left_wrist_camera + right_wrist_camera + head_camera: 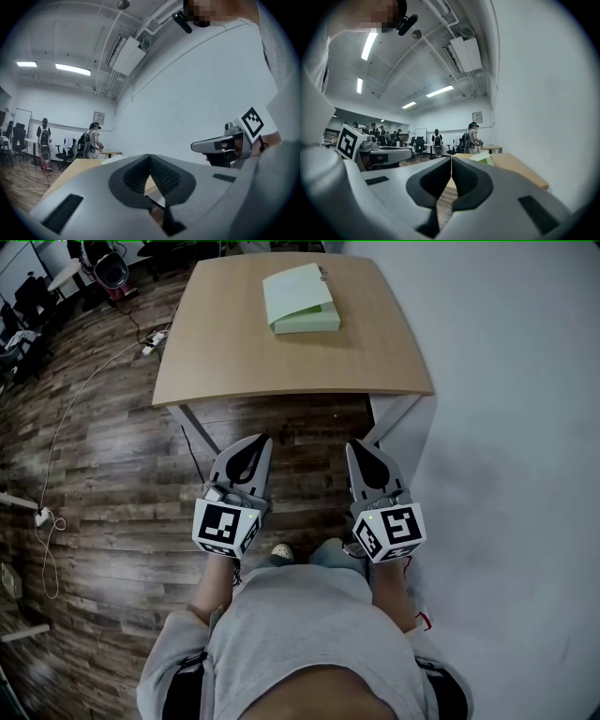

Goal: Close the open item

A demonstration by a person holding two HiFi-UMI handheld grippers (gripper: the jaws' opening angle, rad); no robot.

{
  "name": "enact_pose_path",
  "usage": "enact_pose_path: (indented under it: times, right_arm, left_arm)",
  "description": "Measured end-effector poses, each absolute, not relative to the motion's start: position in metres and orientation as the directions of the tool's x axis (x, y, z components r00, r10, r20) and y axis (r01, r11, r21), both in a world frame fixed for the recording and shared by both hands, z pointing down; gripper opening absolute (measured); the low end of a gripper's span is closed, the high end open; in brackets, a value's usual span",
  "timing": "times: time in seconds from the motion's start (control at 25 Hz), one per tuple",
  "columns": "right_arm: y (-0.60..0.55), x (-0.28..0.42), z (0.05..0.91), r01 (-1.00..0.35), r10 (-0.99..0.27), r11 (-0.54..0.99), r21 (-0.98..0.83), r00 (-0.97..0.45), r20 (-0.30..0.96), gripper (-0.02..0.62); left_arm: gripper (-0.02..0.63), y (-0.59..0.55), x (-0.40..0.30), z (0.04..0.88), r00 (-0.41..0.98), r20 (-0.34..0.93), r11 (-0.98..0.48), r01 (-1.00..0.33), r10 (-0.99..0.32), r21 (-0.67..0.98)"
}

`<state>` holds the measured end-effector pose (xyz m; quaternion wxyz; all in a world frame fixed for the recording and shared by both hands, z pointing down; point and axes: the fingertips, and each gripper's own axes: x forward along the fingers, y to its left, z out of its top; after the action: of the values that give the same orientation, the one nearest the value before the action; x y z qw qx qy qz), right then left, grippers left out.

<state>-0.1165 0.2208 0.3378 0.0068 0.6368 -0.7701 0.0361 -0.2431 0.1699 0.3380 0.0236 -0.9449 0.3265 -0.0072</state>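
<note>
**Approach stage: both claws closed and empty, box lid not yet down**

At far left a cable (70, 399) trails across the wooden floor (103, 484), well apart from the person's feet. I judge it no obstacle.

The left claw (255, 448) has its jaws together with nothing between them. It points level toward the tabletop (234, 352) and sits short of the near edge.

The task item, a pale green box (300, 298), lies on the far half of the tabletop, a little right of centre. Its lid (298, 285) sits at a slant above the base. The hinged edge cannot be made out from this distance.

The right claw (361, 451) stands beside the left, jaws likewise together and empty, also short of the tabletop.

Recommendations:
- The box is well apart from both claws, so step up to the tabletop before reaching.
- Confirm the hinge side first.
- Keep the jaws closed, since a blunt tip presses better than a pinch.
- Set one claw on the raised edge of the lid and push down gently.
- Rest the other claw against the base, as the light box is likely to slide on the smooth surface.
</note>
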Motion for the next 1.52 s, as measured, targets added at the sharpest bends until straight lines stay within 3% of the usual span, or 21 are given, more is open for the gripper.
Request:
enact_pose_path:
  times: [0.36, 1.52]
  right_arm:
    - [0.181, -0.091, 0.334, -0.988, -0.988, 0.147, -0.039, -0.149, 0.042, 0.011]
    - [0.040, 0.053, 0.327, -0.927, -0.927, 0.374, -0.022, -0.374, 0.038, 0.011]
  left_arm:
    - [0.015, 0.132, -0.231, 0.338, 0.754, -0.020, -0.753, -0.656, -0.656, -0.043]
    - [0.015, 0.017, -0.094, 0.326, 0.574, -0.060, -0.574, -0.819, -0.817, -0.021]
